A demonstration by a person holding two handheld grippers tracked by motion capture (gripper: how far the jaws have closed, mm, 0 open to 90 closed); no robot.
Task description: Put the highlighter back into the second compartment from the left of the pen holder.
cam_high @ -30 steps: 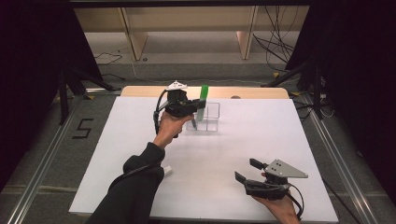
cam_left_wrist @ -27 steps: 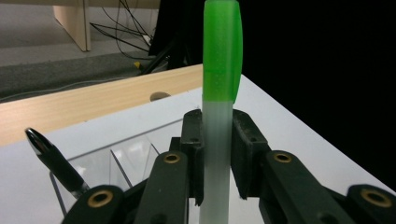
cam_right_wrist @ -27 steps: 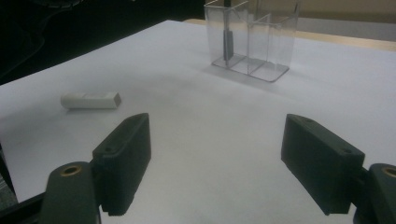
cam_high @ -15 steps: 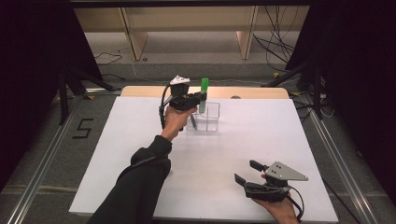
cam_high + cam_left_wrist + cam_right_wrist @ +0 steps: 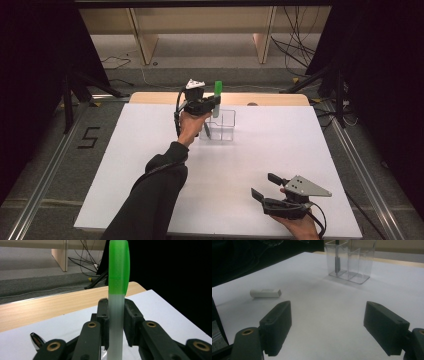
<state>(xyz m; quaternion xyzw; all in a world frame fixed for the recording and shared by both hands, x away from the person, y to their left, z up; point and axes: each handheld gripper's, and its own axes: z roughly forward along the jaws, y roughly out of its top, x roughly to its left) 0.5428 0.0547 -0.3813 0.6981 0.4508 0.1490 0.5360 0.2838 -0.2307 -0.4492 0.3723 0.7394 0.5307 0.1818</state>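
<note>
Now left tool (image 5: 214, 105) clamps green-capped pen (image 5: 117, 297) upright, just above clear holder (image 5: 221, 125). Keep pen vertical, lower into compartment beneath, then release. Right tool (image 5: 334, 327) open, idle above table (image 5: 260, 150).

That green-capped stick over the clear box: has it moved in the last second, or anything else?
Slightly. The left tongs, shut on the green-capped stick, have carried it a little up and farther from the person above the clear box; the grip has not changed. The right tongs stay open near the table's front edge, and the box has not moved.
</note>
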